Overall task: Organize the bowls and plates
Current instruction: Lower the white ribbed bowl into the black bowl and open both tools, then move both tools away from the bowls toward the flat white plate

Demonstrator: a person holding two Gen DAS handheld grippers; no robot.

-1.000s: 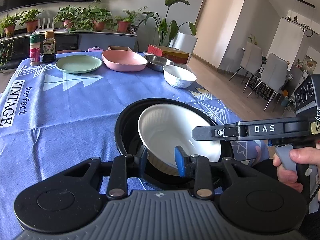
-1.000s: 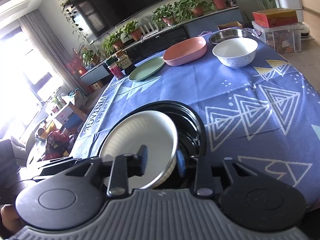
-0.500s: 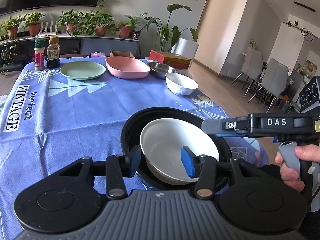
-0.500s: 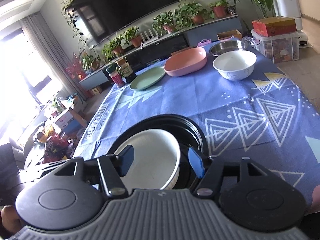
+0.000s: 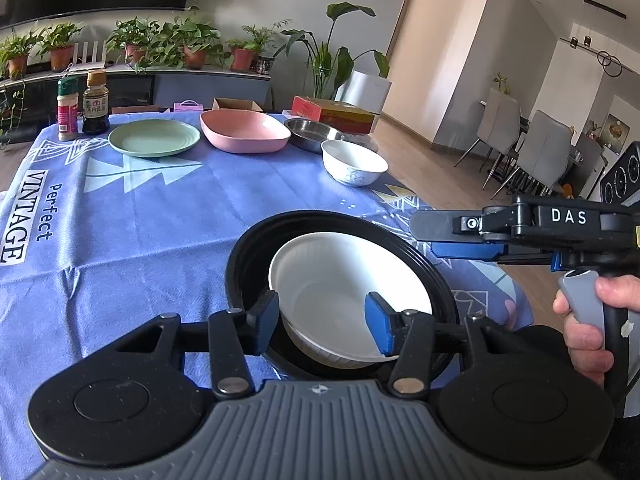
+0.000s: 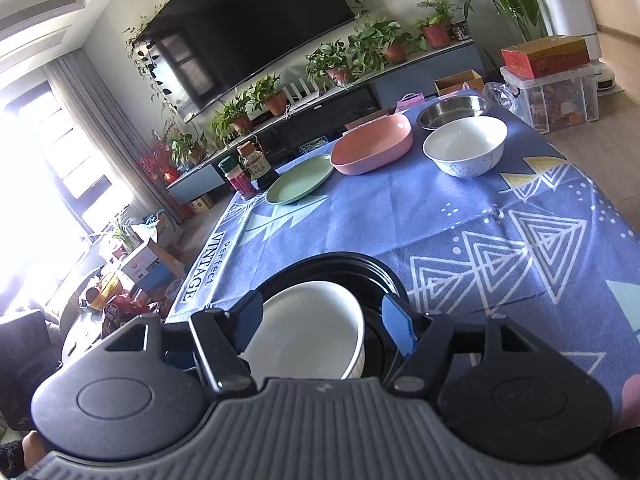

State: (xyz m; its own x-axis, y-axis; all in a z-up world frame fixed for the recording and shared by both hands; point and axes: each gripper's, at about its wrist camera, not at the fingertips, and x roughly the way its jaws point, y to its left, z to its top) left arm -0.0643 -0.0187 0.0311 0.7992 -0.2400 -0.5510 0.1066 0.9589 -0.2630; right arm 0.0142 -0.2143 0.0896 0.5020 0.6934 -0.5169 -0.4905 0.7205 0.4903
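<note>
The cloth (image 5: 120, 216) on the worktop reads "Perfect VINTAGE". Only the left view shows "DAS" on the right tongs (image 5: 444, 236) (a hand (image 5: 588, 328) grips them). Both tongs, left (image 5: 324, 322) included, have just been opening, released around the white bowl (image 5: 348, 292) in the black plate (image 5: 248, 256).

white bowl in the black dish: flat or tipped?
Tipped. The white bowl leans inside the black dish, its near rim sitting lower than its far rim.

Words on the cloth and a gripper
The tablecloth (image 5: 120, 216) reads "Perfect VINTAGE" at its left edge; the right gripper (image 5: 424, 236) bears "DAS"
</note>
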